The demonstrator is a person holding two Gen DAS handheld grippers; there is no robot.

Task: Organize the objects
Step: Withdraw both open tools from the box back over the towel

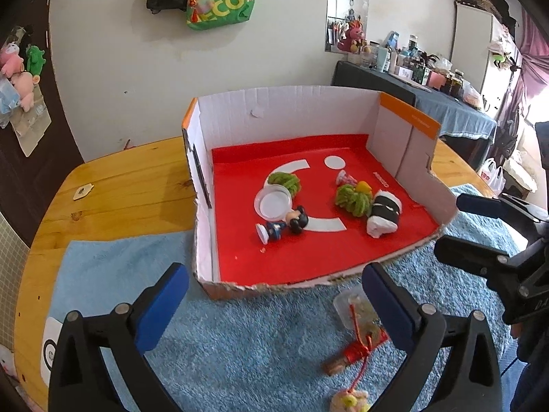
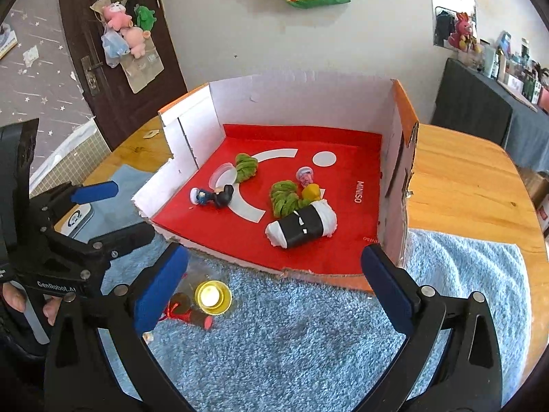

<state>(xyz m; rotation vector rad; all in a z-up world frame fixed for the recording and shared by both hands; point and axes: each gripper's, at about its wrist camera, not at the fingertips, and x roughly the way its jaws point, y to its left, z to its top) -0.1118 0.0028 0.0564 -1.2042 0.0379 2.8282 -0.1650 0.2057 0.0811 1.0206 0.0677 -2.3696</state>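
Toys in red-floored box (image 2: 394,158) (front wall missing)

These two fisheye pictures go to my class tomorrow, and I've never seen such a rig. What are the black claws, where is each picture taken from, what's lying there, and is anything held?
The claws are hand-held grippers, one per hand, each carrying a camera looking along its fingers. One picture looks from the left gripper, the other from the right gripper. Both stand open and hold nothing. Ahead, a cardboard box with a red floor holds small toys and green pom-poms. On the blue towel lie a yellow cup and a red-corded trinket.
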